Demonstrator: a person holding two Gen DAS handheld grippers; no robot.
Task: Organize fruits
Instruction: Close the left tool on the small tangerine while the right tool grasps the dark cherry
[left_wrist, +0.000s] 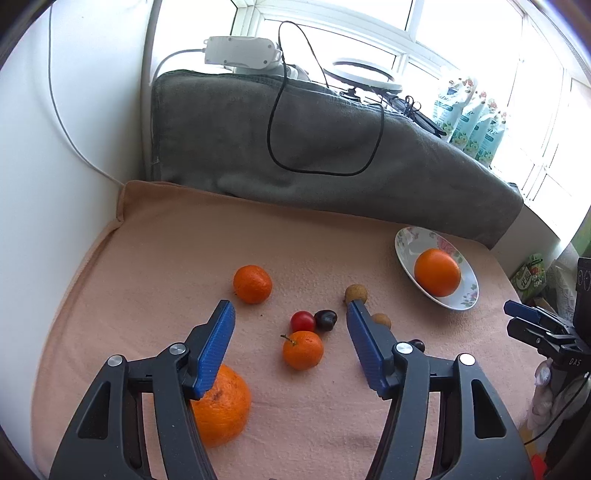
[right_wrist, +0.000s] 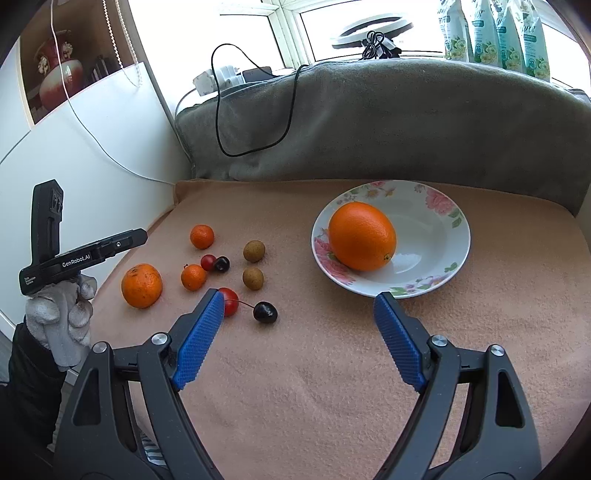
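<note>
A floral plate at the right of the peach cloth holds a big orange. Loose on the cloth lie another big orange, two mandarins, two brown longans and several red and dark cherries. My left gripper hovers open over the stemmed mandarin and cherries, its left finger above the loose orange. My right gripper stands open in front of the plate, with a red cherry at its left fingertip; nothing is gripped.
A grey blanket with a black cable rises behind the cloth. A white wall closes the left side. Packets and a ring light sit on the windowsill. A gloved hand holds the left gripper.
</note>
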